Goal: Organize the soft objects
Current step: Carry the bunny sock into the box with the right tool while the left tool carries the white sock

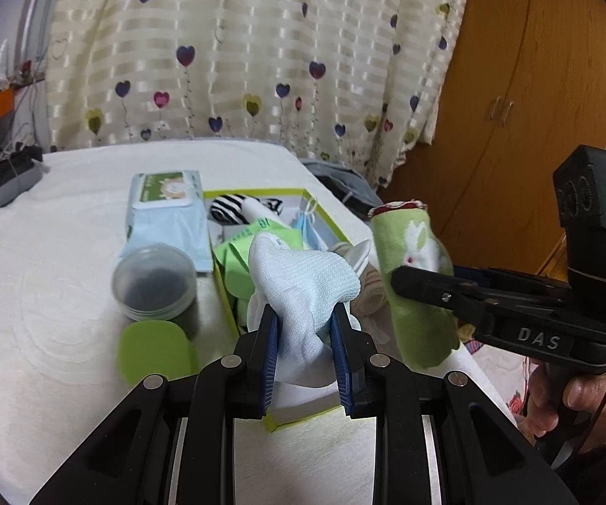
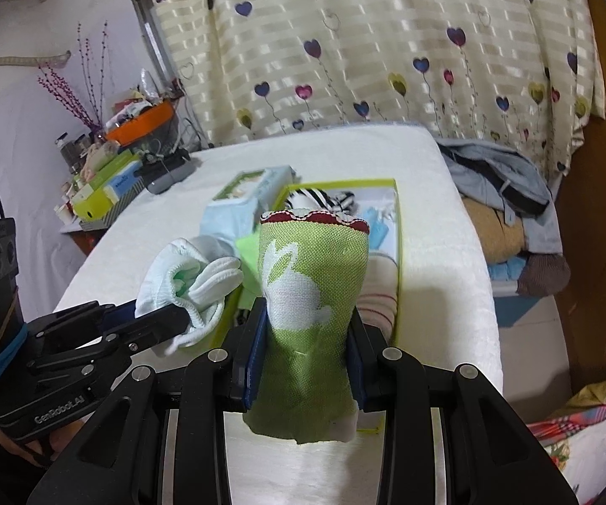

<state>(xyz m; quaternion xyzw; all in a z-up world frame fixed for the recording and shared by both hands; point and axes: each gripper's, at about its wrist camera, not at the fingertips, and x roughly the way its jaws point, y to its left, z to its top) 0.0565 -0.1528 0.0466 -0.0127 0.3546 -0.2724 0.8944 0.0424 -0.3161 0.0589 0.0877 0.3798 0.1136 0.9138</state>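
Note:
My left gripper (image 1: 305, 315) is shut on a bundled white sock (image 1: 303, 277), held just above the near end of a green-rimmed box (image 1: 331, 221). In the right wrist view the same white sock (image 2: 189, 290) and left gripper (image 2: 172, 315) sit at the left. My right gripper (image 2: 309, 324) is shut on a rolled green cloth with a white rabbit and a red scalloped edge (image 2: 311, 277); from the left wrist that green cloth (image 1: 412, 248) hangs over the box's right side, with the right gripper (image 1: 403, 280) across it. Inside the box (image 2: 397, 227) lie a zebra-striped sock (image 1: 231, 206), blue face masks (image 1: 307, 227) and light green cloth.
On the white tabletop (image 1: 50, 294) left of the box lie a wet-wipes pack (image 1: 168, 210), a clear lidded jar with dark contents (image 1: 155, 282) and a green oval lid (image 1: 155, 355). A dark device (image 1: 8, 176) sits far left. Clothes pile (image 2: 500, 193) right of the table; heart-patterned curtain behind.

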